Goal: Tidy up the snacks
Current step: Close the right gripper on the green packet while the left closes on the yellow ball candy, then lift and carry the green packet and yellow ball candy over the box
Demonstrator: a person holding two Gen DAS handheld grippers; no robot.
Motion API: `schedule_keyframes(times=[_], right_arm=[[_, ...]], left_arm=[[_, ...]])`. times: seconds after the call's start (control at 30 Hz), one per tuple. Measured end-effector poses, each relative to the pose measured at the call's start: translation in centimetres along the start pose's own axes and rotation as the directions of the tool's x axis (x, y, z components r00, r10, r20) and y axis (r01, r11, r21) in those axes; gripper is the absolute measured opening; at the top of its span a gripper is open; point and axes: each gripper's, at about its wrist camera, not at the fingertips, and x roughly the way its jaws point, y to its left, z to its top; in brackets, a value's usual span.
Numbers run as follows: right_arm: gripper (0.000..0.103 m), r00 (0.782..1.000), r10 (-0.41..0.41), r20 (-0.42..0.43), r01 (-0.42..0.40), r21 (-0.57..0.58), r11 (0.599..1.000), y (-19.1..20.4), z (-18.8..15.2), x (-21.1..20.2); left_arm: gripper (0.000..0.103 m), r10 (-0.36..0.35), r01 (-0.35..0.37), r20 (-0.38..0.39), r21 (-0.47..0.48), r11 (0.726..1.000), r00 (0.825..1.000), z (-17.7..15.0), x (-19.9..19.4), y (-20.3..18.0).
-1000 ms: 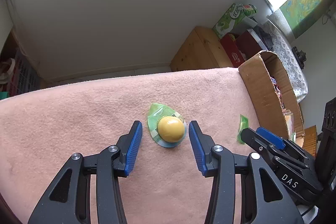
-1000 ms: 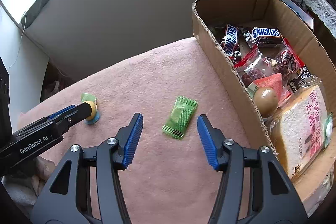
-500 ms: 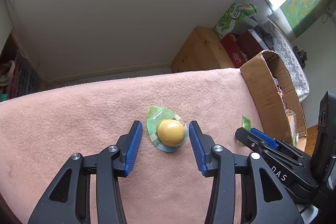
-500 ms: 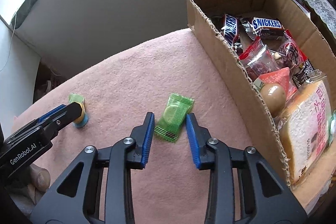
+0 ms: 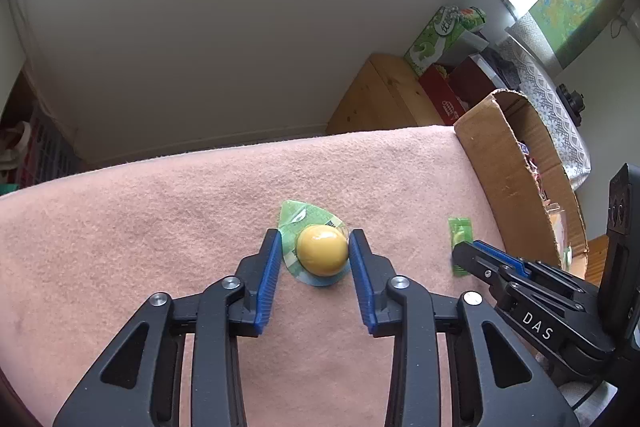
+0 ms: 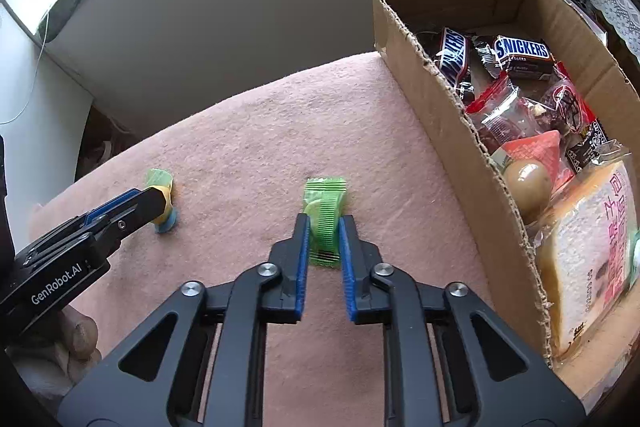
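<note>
On the pink blanket (image 5: 160, 227) that covers the desk, toward its left side, the left gripper (image 5: 314, 255) points steeply down over a yellow jelly cup (image 5: 322, 255) in a green leaf-shaped wrapper. The cup sits squarely between the two blue fingers (image 5: 269, 279); they are closing, and the right-hand one touches the wrapper's edge at most, the left-hand one stands just beside it, so the cup is flanked rather than firmly pinched. In the right wrist view the same gripper (image 6: 160, 201) shows from the side, its tip hiding most of the cup (image 6: 165, 223).

Further right, well apart from the cup, the right gripper (image 6: 323, 227) has its fingers (image 6: 301, 259) pressed in on a green candy packet (image 6: 325, 211) that lies flat on the blanket (image 6: 240, 131). The packet's near end is pinched between the blue pads and its far end sticks out beyond the tips. The left wrist view shows the packet (image 5: 460, 237) jutting from that gripper (image 5: 464, 259).

At the far right, a cardboard box (image 6: 420, 87) stands on the blanket's edge, holding Snickers bars (image 6: 520, 53), red packets, a brown egg (image 6: 526, 183) and a wrapped bread slice (image 6: 588, 251).
</note>
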Motion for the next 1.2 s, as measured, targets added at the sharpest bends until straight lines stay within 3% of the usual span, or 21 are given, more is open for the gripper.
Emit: schedule_keyframes(times=[0.3, 0.77, 0.8, 0.87, 0.93, 1.0, 1.07, 1.2], right_arm=[[0.01, 1.0, 0.012, -0.004, -0.012, -0.013, 1.0, -0.5, 0.3, -0.3], [0.013, 0.999, 0.025, -0.04, -0.026, -0.027, 0.999, -0.3, 1.5, 0.2], [0.014, 0.999, 0.02, -0.041, -0.022, -0.034, 0.999, -0.2, 1.4, 0.1], [0.037, 0.999, 0.019, -0.046, -0.021, -0.052, 0.998, 0.1, 1.4, 0.2], [0.041, 0.999, 0.02, -0.048, -0.024, -0.077, 0.997, 0.5, 1.4, 0.4], [0.04, 0.999, -0.012, -0.045, 0.007, -0.119, 0.993, 1.2, 1.3, 0.5], [0.024, 0.998, -0.05, -0.037, 0.043, -0.158, 0.986, 1.8, 1.3, 0.6], [0.021, 0.998, -0.055, -0.038, 0.047, -0.179, 0.983, 1.7, 1.6, 0.6]], left_arm=[[0.023, 0.002, -0.002, 0.0, 0.002, 1.0, 1.0, -0.6, -0.5, -0.4], [0.025, 0.007, -0.007, 0.004, -0.01, 1.0, 1.0, -1.1, -0.6, -0.6], [0.025, 0.006, -0.006, 0.004, -0.012, 1.0, 1.0, -1.1, -0.6, -0.6], [0.025, 0.006, -0.006, 0.005, -0.012, 1.0, 1.0, -1.2, -0.7, -0.6], [0.025, 0.003, -0.003, 0.004, -0.015, 1.0, 1.0, -1.3, -0.7, -0.6], [0.025, 0.002, -0.002, 0.004, -0.014, 1.0, 1.0, -1.3, -0.7, -0.6], [0.025, 0.002, -0.002, 0.004, -0.014, 1.0, 1.0, -1.3, -0.7, -0.6], [0.024, 0.003, -0.003, 0.004, -0.014, 1.0, 1.0, -1.3, -0.8, -0.6]])
